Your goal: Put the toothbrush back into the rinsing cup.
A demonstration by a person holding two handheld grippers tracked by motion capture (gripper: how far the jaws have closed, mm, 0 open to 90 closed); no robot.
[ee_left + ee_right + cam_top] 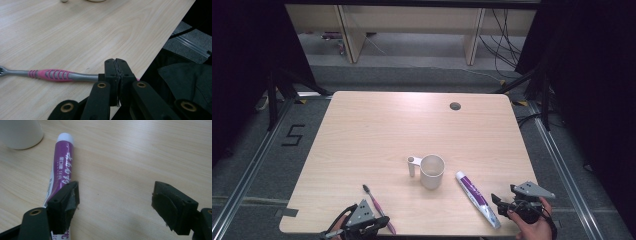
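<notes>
Two claws working: my left gripper (116,75) clamps the pink toothbrush (50,75) by its tail at the table's near edge, long axis running toward the cup (432,171); my right gripper (120,205) gapes beside the toothpaste tube (62,167).

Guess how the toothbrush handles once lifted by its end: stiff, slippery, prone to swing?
The toothbrush looks like thin rigid plastic, so probably stiff and light. The left gripper is shut on the handle's tail, so the long free end may pivot or droop. The ribbed pink grip sits outside the jaws; the smooth grey part might slip.
</notes>
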